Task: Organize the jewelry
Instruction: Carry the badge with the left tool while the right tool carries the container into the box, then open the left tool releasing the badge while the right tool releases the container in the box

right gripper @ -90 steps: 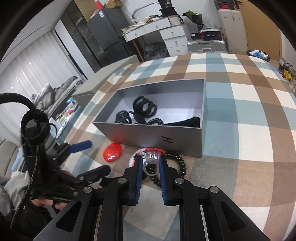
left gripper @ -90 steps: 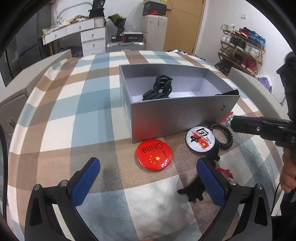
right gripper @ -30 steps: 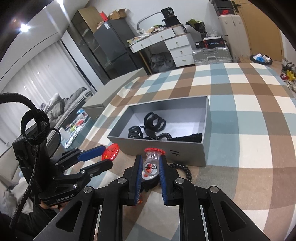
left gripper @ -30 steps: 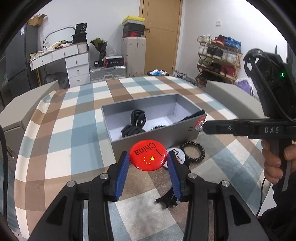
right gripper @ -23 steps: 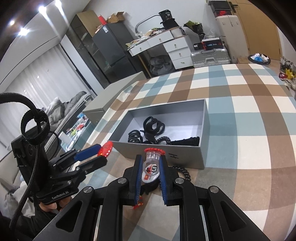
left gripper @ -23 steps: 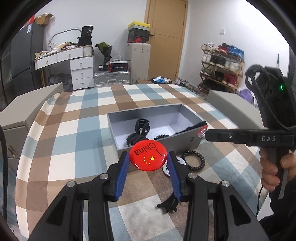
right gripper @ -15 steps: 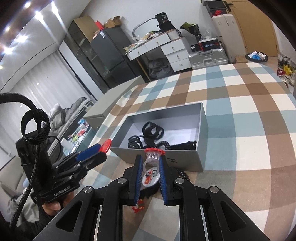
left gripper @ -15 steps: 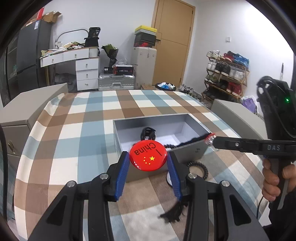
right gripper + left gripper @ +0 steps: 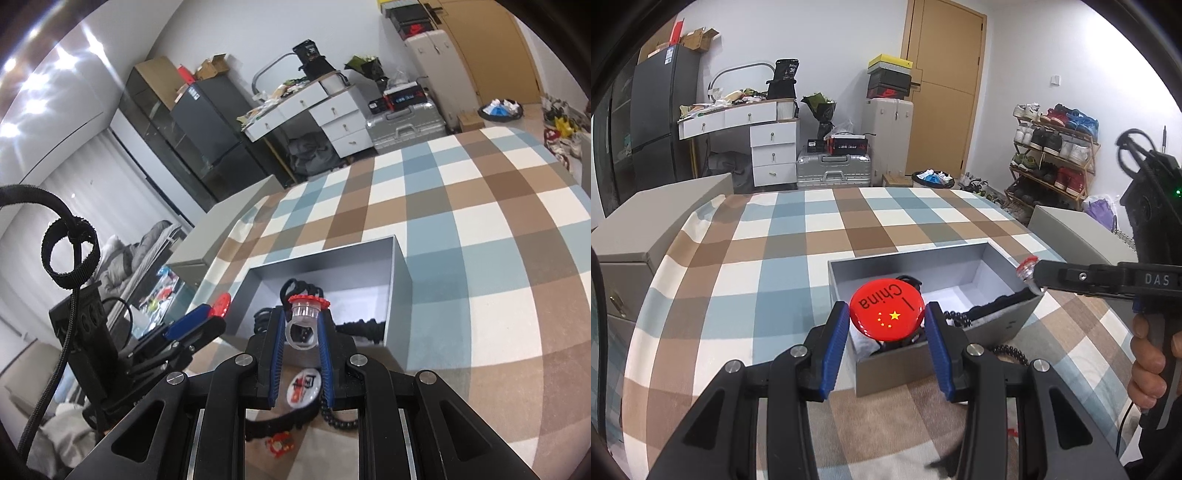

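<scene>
Both grippers have lifted off the desk since three seconds ago, when the red badge lay flat by the box and my left jaws stood wide around empty cloth. Now my left hand-held gripper point(image 9: 887, 320) is clenched on the red badge point(image 9: 887, 314), pads pressing its two edges, face up, lettering upside down from this camera. It hangs over the near end of the grey box point(image 9: 993, 326). My right hand-held gripper point(image 9: 302, 325) is grasping a small clear vial with a red cap point(image 9: 303, 317), cap end pointing away, squeezed between the blue pads. From the left camera that vial point(image 9: 1027, 266) sits right at the box's far right corner, above the rim. Inside the box I see black hair ties and a claw clip point(image 9: 295, 286), partly hidden behind the grippers. On the checked desk point(image 9: 775, 258) near the box: a white round badge point(image 9: 304, 386), a black beaded bracelet point(image 9: 338, 419), a small red charm point(image 9: 280, 445). A person's hand point(image 9: 1148, 365) holds the right gripper's handle.
</scene>
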A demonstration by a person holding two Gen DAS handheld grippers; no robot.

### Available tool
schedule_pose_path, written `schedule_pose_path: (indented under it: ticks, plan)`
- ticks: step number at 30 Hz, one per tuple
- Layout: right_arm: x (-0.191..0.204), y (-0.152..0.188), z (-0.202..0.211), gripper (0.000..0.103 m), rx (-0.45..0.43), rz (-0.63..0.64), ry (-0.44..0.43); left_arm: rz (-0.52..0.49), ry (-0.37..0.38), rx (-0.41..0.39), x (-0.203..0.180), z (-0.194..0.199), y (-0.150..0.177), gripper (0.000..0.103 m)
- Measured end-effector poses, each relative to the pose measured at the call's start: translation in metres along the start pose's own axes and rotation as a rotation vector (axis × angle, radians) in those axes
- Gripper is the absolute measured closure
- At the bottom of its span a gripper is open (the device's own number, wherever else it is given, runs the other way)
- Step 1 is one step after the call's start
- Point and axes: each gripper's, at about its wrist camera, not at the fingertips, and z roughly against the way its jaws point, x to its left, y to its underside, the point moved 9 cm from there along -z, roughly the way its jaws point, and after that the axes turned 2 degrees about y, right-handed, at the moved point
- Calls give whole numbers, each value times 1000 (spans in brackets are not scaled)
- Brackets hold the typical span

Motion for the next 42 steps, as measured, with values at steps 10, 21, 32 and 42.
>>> schedule_pose_path:
  ticks: [10,21,32,42]
  plan:
    - [-7,-1,-16,86,23,-29,26,-13,0,19,-3,-14,-1,67]
    - [3,-1,-32,86,49,-12,35,-34,2,39,-8,-21,2,67]
    - [5,3,-44,86,62,-7,64,-50,-8,40,-11,-24,4,67]
    - [6,2,-38,84,56,-2,54,-57,-8,44,-14,-24,5,67]
